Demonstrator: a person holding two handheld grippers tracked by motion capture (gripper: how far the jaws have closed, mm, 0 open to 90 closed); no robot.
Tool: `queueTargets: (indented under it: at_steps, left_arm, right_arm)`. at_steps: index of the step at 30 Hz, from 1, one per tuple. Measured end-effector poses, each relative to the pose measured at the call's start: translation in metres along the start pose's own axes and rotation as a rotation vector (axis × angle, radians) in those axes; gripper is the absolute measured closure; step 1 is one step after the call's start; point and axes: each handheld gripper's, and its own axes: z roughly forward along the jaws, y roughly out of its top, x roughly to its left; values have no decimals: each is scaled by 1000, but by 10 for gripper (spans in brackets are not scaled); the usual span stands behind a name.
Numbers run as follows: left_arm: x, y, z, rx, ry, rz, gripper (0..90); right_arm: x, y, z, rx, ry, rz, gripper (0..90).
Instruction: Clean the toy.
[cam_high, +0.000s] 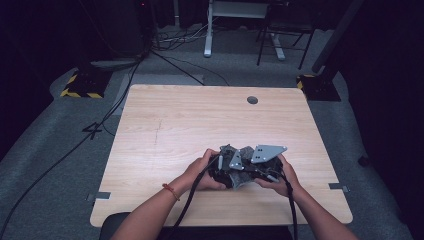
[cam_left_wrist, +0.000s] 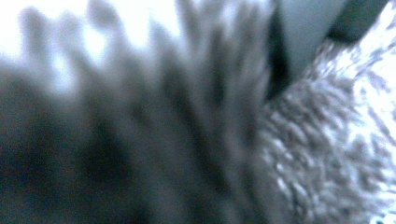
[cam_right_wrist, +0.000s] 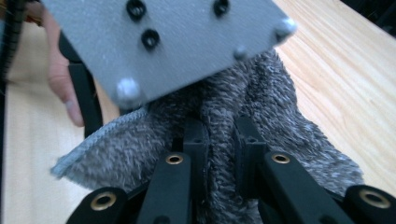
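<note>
Grey fluffy terry cloth (cam_high: 242, 170) was bunched up off the light wooden table (cam_high: 165, 130), at about 5 o'clock of the tabletop, near the person's edge, between both hands. Right gripper (cam_right_wrist: 219, 135) was clenched on a fold of the cloth, pile squeezed between its 2 black jaws in the right gripper view. Left gripper (cam_high: 226, 161) was clenched too; its own view was a blur of grey pile pressed against the lens, so I judged it gripping the cloth as well.

Progress, my read: cloth gathered and pinched by both tools, looked mid-fold or mid-bunch; not yet laid down flat or released. Exact fold count couldn't be told.

Grey 3-cornered plate (cam_right_wrist: 163, 42) of the left gripper sat at 12 o'clock above the cloth in the right gripper view. Small grey round grommet (cam_high: 252, 100) sat at 1 o'clock on the table.

No brand, label or readable writing anywhere.
</note>
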Motion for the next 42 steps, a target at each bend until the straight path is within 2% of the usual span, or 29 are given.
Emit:
queueTargets:
  at_steps: [3, 6, 9, 13, 16, 18, 21, 26, 28, 30, 33, 37, 42]
  left_arm:
    - [1, -4, -3, 4, 1, -13, 338]
    - [1, -5, -7, -8, 1, -3, 338]
    - [-1, -5, -11, -10, 5, 6, 338]
    - [-1, -4, -17, -20, -3, 13, 338]
    - [2, -4, -24, -44, -2, 6, 338]
    - [3, -5, -29, -57, -1, -2, 338]
    - [4, -6, -34, -80, -4, -8, 338]
    - [5, -8, -40, -93, 11, -9, 338]
    - [6, -9, -41, -105, 15, -15, 338]
    - [7, -10, -41, -118, 10, -21, 338]
    - [6, -9, -40, -135, 4, -18, 338]
    - [5, -8, -40, -151, 3, -29, 338]
    - [3, -5, -41, -165, 10, -33, 337]
  right_arm:
    - [-1, 0, 3, -9, -8, 9, 788]
    - [-3, -2, -1, -4, -62, -11, 788]
    - [-6, -4, -4, -12, -67, 4, 788]
    - [-9, -9, -11, 8, -110, -19, 790]
    - [-16, -17, -14, 2, -106, 24, 792]
    - [-17, -18, -14, 3, -109, 27, 792]
    - [-19, -22, -15, 1, -103, 42, 792]
    - [-18, -26, -14, -7, -59, 64, 792]
    - [-18, -27, -15, -21, -38, 78, 792]
    - [-17, -27, -17, -52, 2, 96, 792]
    - [-14, -26, -17, -79, 36, 102, 792]
    - [-15, -27, -18, -99, 56, 126, 794]
    - [-16, -25, -23, -125, 61, 131, 797]
